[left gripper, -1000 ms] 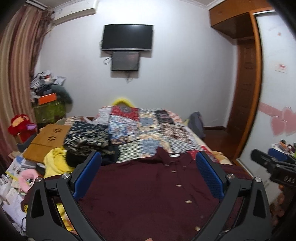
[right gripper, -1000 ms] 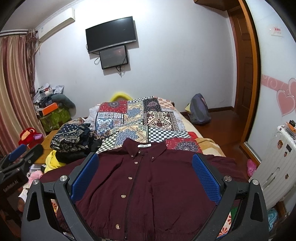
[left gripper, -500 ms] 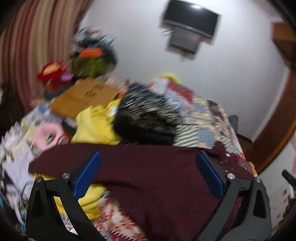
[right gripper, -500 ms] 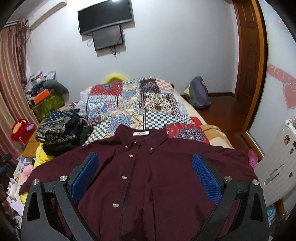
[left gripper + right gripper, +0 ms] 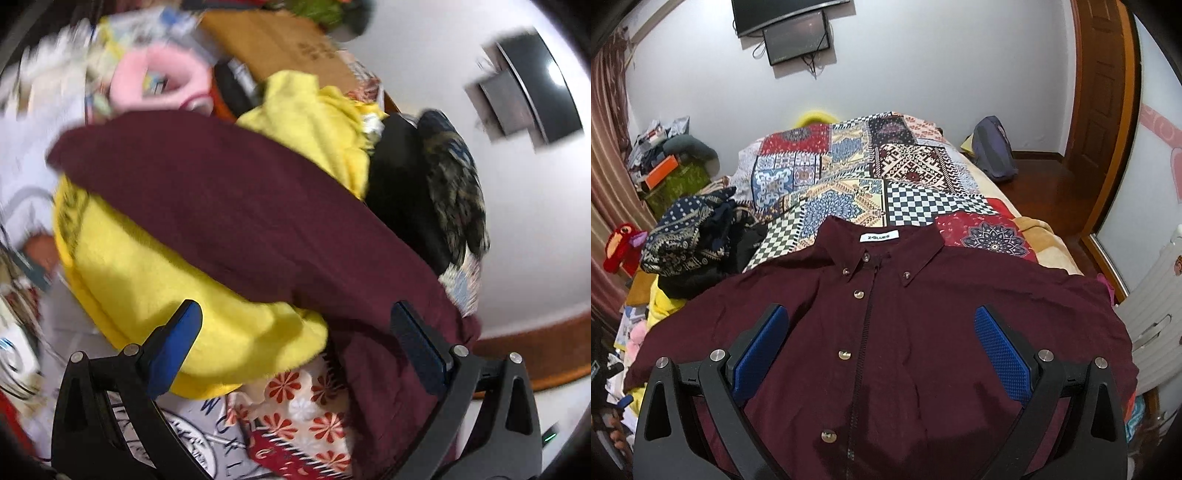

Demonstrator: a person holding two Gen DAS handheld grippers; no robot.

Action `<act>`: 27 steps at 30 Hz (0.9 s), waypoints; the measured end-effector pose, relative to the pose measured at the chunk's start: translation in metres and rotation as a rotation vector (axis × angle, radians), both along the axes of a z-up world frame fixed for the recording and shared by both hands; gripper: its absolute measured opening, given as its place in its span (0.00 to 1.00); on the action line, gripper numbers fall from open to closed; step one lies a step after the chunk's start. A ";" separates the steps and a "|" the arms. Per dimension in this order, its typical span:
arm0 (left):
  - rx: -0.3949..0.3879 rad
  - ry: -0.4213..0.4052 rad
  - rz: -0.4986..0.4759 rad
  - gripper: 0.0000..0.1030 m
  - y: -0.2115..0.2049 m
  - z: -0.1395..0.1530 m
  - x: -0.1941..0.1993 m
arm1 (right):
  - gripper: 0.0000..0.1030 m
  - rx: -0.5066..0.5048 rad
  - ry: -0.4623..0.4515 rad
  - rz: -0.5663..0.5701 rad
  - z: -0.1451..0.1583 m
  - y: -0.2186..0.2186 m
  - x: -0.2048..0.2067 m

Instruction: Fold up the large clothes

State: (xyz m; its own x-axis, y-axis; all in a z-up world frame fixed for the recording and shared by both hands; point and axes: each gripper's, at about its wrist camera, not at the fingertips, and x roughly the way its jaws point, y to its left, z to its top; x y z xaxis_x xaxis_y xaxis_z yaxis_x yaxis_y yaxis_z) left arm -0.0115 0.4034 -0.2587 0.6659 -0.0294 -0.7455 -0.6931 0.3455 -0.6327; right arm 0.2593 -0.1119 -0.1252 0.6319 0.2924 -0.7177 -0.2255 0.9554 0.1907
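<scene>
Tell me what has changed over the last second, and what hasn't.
The left gripper has swung left and tilted, from facing the shirt front to facing its left sleeve draped over a yellow garment. The right gripper moved closer over the shirt. Both remain open, holding nothing; the shirt stays flat and buttoned on the bed.

Left wrist view is motion-blurred throughout; the pink fuzzy ring-shaped item (image 5: 155,79) and surrounding papers cannot be identified. The dark maroon button-front shirt (image 5: 886,332) runs off the bottom edge, hem unseen. Its sleeve hides part of the yellow fleece garment (image 5: 166,280).
</scene>
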 end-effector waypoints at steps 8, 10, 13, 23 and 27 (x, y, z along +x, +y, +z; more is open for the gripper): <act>-0.077 -0.044 0.126 0.95 0.045 -0.032 -0.003 | 0.97 -0.048 0.018 0.005 -0.009 0.014 0.009; -0.046 -0.035 0.149 0.93 0.053 -0.031 0.000 | 0.97 -0.057 0.025 0.005 -0.010 0.016 0.010; 0.037 0.039 0.171 0.76 0.066 -0.024 0.005 | 0.97 -0.062 0.029 0.006 -0.011 0.020 0.011; 0.347 0.312 0.108 0.08 0.075 0.001 0.047 | 0.97 -0.056 0.021 -0.001 -0.010 0.018 0.008; 0.483 0.243 0.064 0.06 0.051 0.049 0.060 | 0.97 -0.054 0.011 -0.018 -0.008 0.013 0.008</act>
